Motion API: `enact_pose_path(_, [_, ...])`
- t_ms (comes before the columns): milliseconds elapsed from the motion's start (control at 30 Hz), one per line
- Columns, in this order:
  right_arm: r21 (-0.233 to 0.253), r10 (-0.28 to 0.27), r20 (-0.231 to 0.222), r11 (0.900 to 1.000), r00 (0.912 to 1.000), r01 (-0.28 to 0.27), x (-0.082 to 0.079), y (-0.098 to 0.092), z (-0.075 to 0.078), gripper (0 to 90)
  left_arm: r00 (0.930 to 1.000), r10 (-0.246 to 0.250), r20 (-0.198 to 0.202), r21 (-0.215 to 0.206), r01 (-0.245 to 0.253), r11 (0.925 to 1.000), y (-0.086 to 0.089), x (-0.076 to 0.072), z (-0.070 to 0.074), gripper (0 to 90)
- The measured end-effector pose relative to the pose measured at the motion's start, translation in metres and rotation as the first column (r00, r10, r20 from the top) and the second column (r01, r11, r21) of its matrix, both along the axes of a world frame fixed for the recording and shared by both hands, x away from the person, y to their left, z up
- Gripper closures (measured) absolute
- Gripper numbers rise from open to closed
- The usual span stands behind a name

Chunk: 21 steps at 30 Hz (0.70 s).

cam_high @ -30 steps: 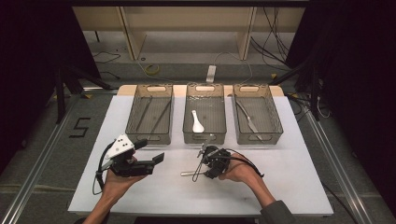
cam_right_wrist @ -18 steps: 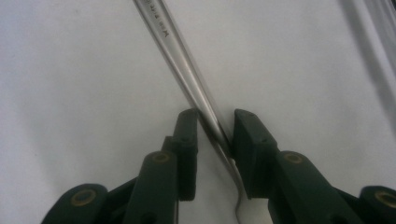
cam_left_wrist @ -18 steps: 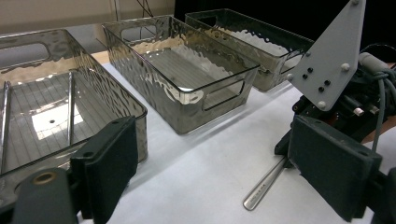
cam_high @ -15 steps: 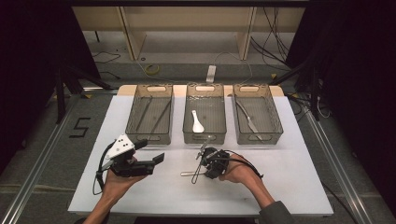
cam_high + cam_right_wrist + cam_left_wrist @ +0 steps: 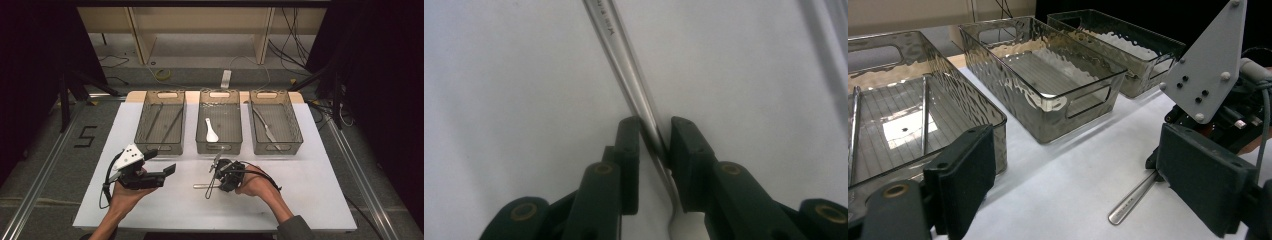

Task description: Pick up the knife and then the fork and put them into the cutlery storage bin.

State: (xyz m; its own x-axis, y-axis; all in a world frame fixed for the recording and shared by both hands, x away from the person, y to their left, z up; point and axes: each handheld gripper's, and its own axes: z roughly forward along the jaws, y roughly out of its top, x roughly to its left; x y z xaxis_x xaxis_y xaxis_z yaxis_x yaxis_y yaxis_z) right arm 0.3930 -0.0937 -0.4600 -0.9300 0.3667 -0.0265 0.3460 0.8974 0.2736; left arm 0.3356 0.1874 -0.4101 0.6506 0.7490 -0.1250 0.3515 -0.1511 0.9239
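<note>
White tabletop [image 5: 300, 200] is sitting on a grey floor with dark curtains to both sides, and three clear plastic bins are lining up along its far edge. Left bin [image 5: 161, 121] is holding a couple of long thin utensils, the middle bin [image 5: 219, 121] has a white spoon [image 5: 211, 130] lying in it, and the right bin [image 5: 275, 121] has what looks like a metal knife, though it's too small to be sure.

Your right gripper [image 5: 223, 176] is pointing down at the table just in front of the middle bin, and you're closing it around the handle of a metal spoon [image 5: 624, 65]. In the right gripper view the jaws are sitting close on either side of that handle, right where it widens toward the bowl, pretty much pinching it. The spoon is lying flat on the table, handle end sticking out toward your left hand; the left gripper view is catching that handle tip [image 5: 1130, 200] on the white surface.

Your left gripper [image 5: 170, 170] is hovering off to the left, near the front of the left bin, well apart from the spoon. Its jaws are spread wide with nothing between them, and it's aiming across toward your right hand.
</note>
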Motion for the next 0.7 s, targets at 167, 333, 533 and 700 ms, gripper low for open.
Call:
enact_pose_path(167, [-0.008,0.014,-0.007,1.000,0.9999,-0.014,-0.0015,0.0008,0.0004,77.4,1.0000,0.000,0.000,0.002,0.000,1.0000,-0.0001,-0.0001,0.0000,15.5])
enact_pose_path(333, [-0.014,0.034,-0.006,0.999,0.9994,-0.034,-0.0033,0.0016,0.0005,79.1,1.0000,0.001,0.002,0.003,-0.001,1.0000,0.0003,-0.0001,0.0002,15.6])
enact_pose_path(533, [-0.031,0.056,-0.009,0.998,0.9984,-0.056,-0.0047,0.0032,0.0009,83.3,1.0000,0.005,0.006,0.003,-0.005,1.0000,0.0003,-0.0003,0.0003,15.5])
enact_pose_path(700, [-0.029,0.048,-0.012,0.998,0.9988,-0.048,-0.0053,0.0037,0.0007,84.0,1.0000,0.004,0.006,0.003,-0.004,1.0000,0.0006,-0.0004,0.0005,15.6])
